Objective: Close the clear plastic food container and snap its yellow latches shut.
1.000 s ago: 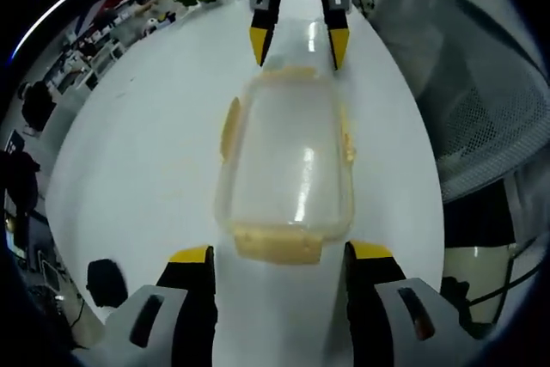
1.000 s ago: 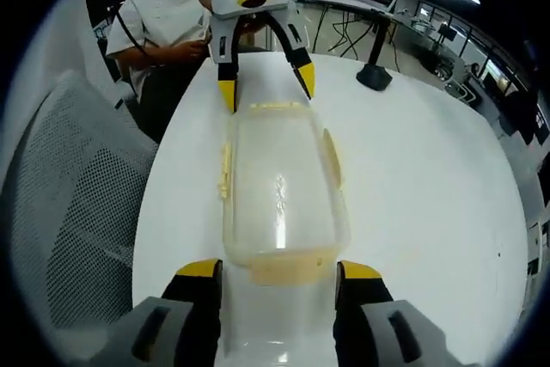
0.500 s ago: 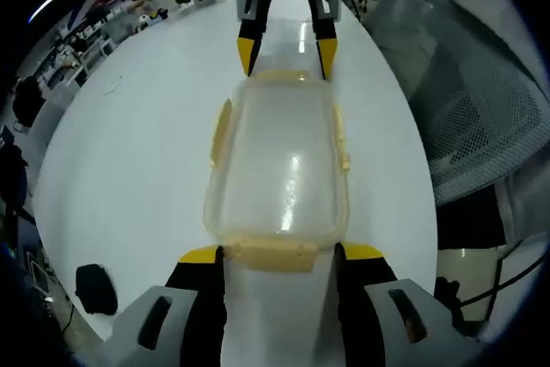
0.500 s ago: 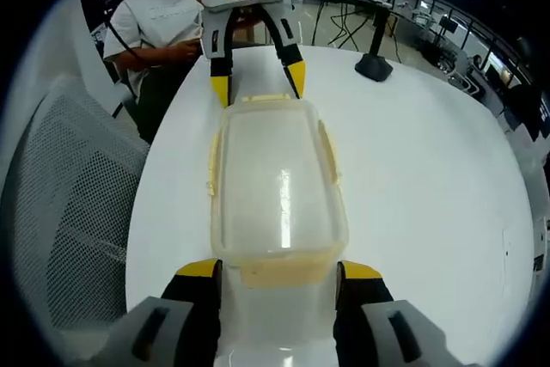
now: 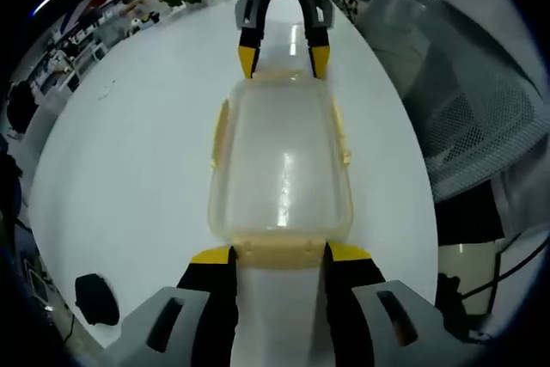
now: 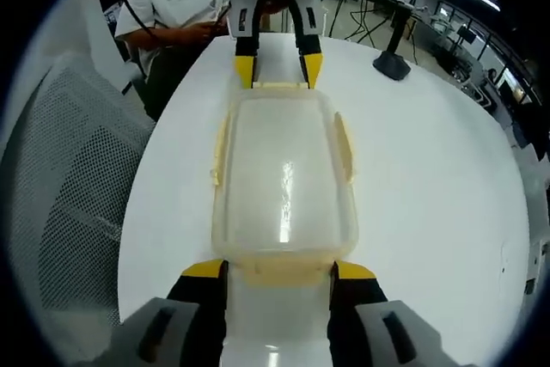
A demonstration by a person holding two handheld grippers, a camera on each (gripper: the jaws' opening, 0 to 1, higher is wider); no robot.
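Your container [image 5: 282, 165] lies lidded on the white surface [image 5: 129, 152] between your tools — the left hand-held gripper [image 5: 279, 255] straddles one end latch [image 5: 277, 252], jaws apart; the right hand-held gripper [image 6: 278, 272] straddles the opposite latch [image 6: 277, 271], also parted.

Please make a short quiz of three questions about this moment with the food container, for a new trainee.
1. True or false: the clear plastic container lies on the white table with its lid on.
2. Where does each gripper stand? A) both at one long side; B) one at each short end, facing each other; C) both above the lid.
3. Fill in: the latch between the left gripper tips is coloured ____.

Key:
1. True.
2. B: in the right gripper view, the right gripper is at the near end and the left one at the far end.
3. Yellow.
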